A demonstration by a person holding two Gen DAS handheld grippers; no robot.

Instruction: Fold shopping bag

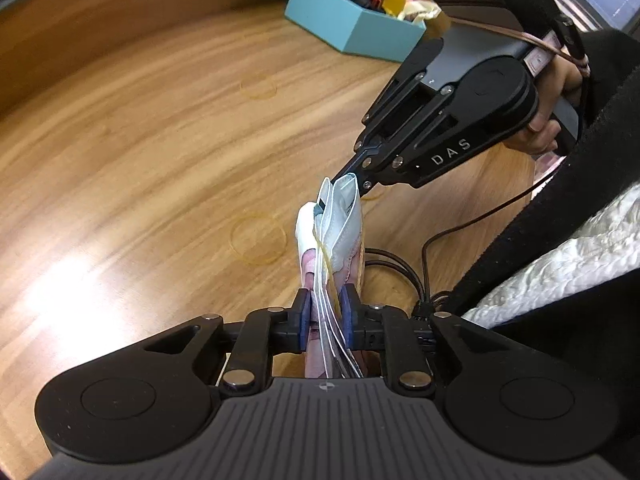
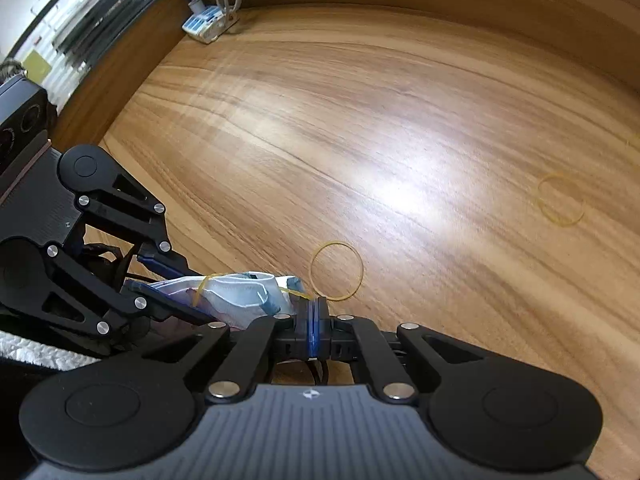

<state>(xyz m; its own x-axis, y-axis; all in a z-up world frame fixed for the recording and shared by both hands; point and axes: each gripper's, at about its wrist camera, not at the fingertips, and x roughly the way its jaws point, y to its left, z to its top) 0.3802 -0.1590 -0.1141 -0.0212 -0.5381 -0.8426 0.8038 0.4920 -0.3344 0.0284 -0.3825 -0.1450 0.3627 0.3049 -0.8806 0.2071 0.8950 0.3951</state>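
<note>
A folded shopping bag (image 1: 340, 220), pale blue and white with pink parts, is held above the wooden table (image 1: 140, 160). My left gripper (image 1: 326, 304) is shut on its lower end, blue pads (image 1: 305, 312) on either side. A thin yellow rubber band (image 1: 325, 258) crosses the bundle. My right gripper (image 1: 347, 178) reaches in from the upper right, its tips at the bag's top end. In the right wrist view the right gripper (image 2: 314, 304) is shut, with a stretch of the rubber band (image 2: 294, 291) running from the bag (image 2: 240, 290) into its pads. The left gripper (image 2: 200, 296) clamps the bag there.
A teal box (image 1: 356, 24) of colourful folded bags sits at the table's far side. Loose rubber bands (image 1: 258, 240) (image 2: 560, 200) lie on the wood. Black cables (image 1: 404, 268) trail near the person's dark sleeve (image 1: 560, 220). A power strip (image 2: 206, 24) lies by the wall.
</note>
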